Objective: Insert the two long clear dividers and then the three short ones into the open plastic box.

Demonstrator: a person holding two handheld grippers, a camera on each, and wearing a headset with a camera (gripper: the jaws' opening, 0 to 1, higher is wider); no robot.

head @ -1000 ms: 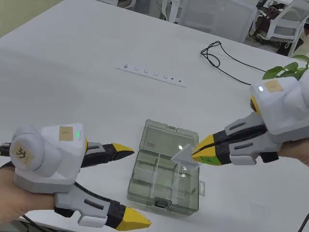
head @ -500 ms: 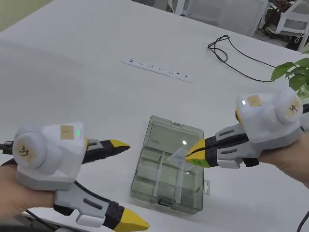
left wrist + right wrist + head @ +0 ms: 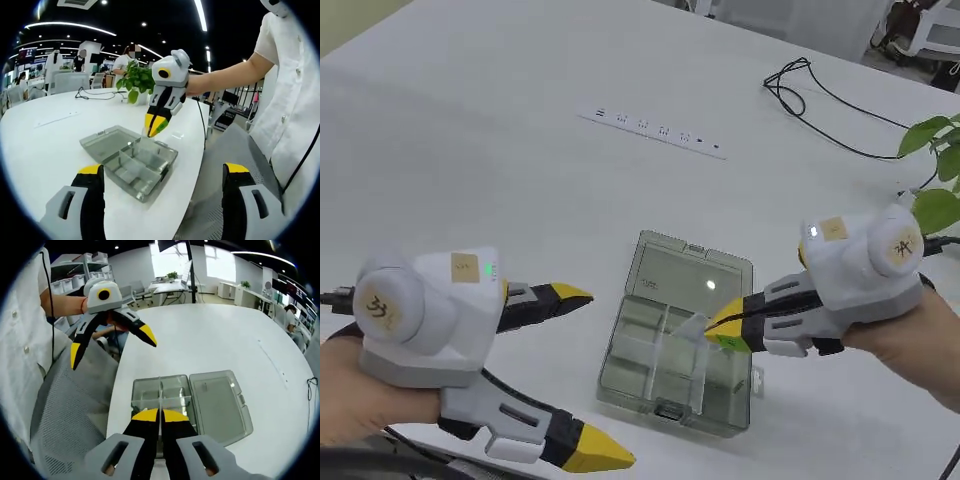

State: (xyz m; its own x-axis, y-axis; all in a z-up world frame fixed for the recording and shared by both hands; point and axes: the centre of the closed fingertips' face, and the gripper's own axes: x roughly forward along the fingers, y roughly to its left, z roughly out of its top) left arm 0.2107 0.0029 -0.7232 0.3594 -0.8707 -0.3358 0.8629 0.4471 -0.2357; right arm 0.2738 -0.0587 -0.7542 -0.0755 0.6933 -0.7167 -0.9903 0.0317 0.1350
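Divider [image 3: 691, 326] pinched between right gripper [image 3: 711, 329] jaws, above box [image 3: 658, 402].

Table [image 3: 470, 150] bare toward far-left corner; strip [image 3: 660, 131] lies across the middle beyond box [image 3: 650, 395], cable [image 3: 820, 95] and plant [image 3: 932, 170] crowd far-right edge. R gripper [image 3: 712, 328] w/ divider [image 3: 692, 326] hangs over box's right cells; L gripper [image 3: 605, 377], jaws wide, sits by near edge.
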